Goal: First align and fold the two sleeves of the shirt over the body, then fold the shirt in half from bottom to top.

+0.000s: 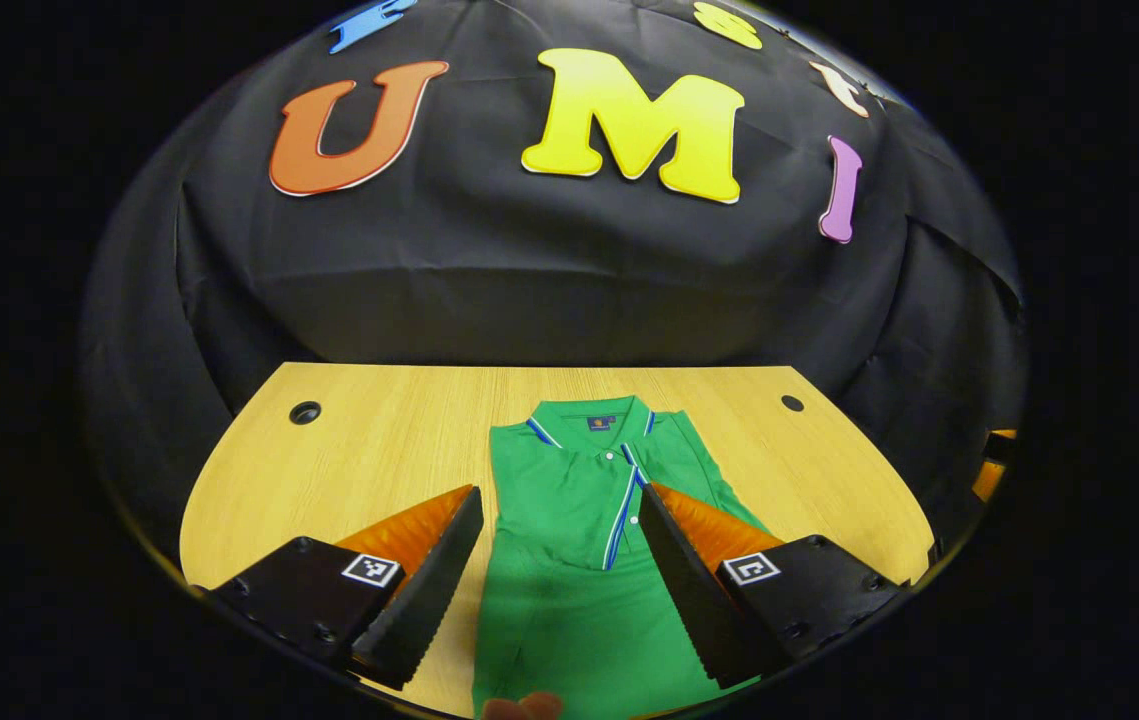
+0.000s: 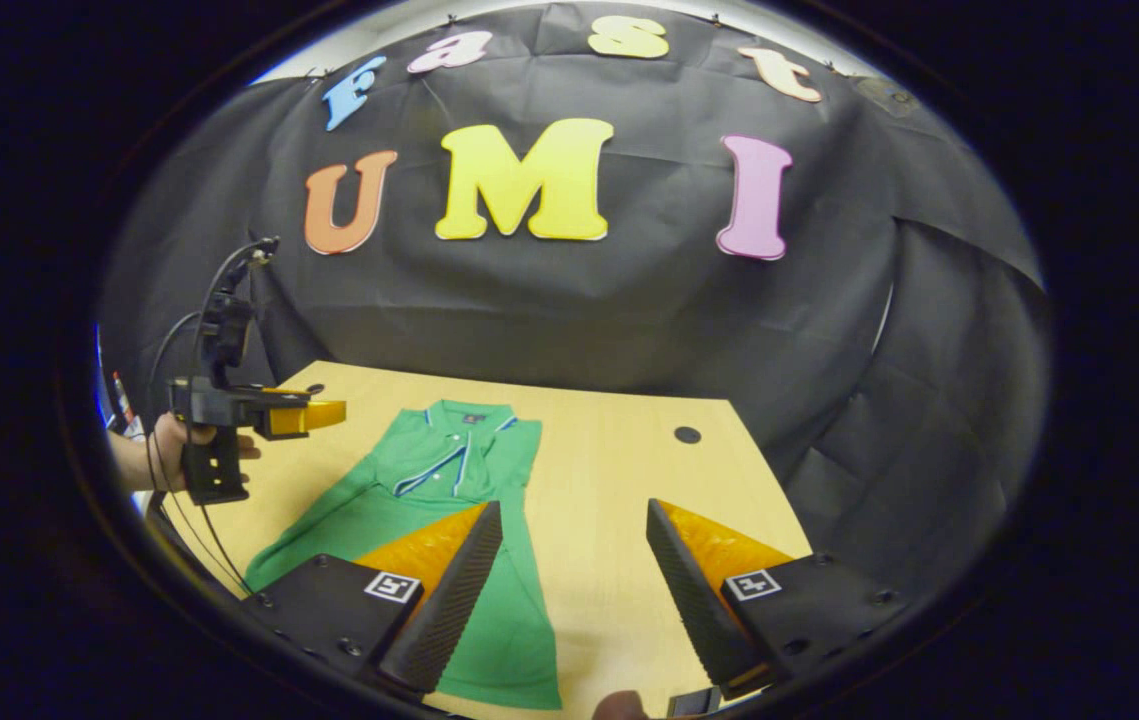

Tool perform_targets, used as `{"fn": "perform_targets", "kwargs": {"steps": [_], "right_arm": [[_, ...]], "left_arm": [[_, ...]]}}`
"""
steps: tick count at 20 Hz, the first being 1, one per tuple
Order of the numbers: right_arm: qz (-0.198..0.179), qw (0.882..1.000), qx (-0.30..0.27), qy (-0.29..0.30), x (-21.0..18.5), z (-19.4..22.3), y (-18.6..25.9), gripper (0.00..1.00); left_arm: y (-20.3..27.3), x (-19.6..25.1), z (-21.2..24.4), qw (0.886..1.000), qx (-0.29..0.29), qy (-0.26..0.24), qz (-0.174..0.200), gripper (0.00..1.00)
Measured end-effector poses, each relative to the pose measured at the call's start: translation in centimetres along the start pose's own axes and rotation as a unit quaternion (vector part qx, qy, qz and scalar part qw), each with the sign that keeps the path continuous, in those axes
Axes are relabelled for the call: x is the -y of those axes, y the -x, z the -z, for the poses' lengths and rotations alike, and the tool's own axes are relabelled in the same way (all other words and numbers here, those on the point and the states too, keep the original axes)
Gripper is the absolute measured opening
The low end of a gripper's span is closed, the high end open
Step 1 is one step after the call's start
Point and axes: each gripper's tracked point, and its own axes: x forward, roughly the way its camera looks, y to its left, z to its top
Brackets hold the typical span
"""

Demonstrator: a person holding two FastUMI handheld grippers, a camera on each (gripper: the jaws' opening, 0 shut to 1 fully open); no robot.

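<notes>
1. Left gripper view: the green polo shirt [image 1: 579, 540] lies flat on the wooden table [image 1: 379, 440], collar toward the far edge, placket buttoned. Its left side edge runs straight, which suggests that sleeve is already folded over the body; the right side spreads outward past the right finger.
2. Left gripper view: the left gripper [image 1: 561, 570] hangs above the chest of the shirt with its jaws spread wide and nothing between them. Released state.
3. Right gripper view: the shirt [image 2: 459, 560] lies left of centre on the table [image 2: 619, 480], with green fabric fanning out toward the near left. Whether this is an unfolded sleeve or the body hem cannot be told.
4. Right gripper view: the right gripper [image 2: 574, 590] hovers over the shirt's right edge and the bare tabletop beside it, jaws apart, grasping nothing.
5. Right gripper view: the left gripper [image 2: 314, 413] is held in a hand [image 2: 164, 445] above the far left of the table, clear of the fabric.
6. Step in hand, as a judgement: the sleeve-folding stage, late or just complete. No gripper is engaged.
7. Next move calls for: confirm both sleeves lie aligned over the body; then lower each gripper to a near hem corner, pinch, and carry the hem toward the collar.
</notes>
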Motion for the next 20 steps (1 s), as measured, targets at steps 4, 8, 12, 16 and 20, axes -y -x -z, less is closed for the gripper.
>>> {"fn": "perform_targets", "kwargs": {"steps": [4, 8, 12, 16, 20], "right_arm": [[-0.043, 0.998, -0.03, 0.018, -1.2, 2.0, -0.2, 0.94], [-0.08, 0.992, -0.083, 0.053, -1.9, 6.4, 0.0, 0.94], [-0.102, 0.978, -0.167, 0.075, -1.8, 13.1, 1.2, 0.92], [-0.106, 0.962, -0.231, 0.096, -0.9, 19.4, 2.5, 0.92], [-0.106, 0.949, -0.28, 0.092, -0.7, 23.7, 4.2, 0.95]], "left_arm": [[5.9, -1.9, 3.5, 0.999, -0.018, -0.035, -0.006, 1.0], [10.4, -2.6, 8.7, 0.998, -0.056, -0.038, -0.005, 1.0], [15.0, -2.8, 17.4, 0.989, -0.143, -0.043, 0.021, 1.0], [17.8, -3.0, 23.2, 0.978, -0.204, -0.034, 0.031, 1.0], [19.1, -2.5, 27.4, 0.968, -0.248, -0.016, 0.036, 1.0]]}}
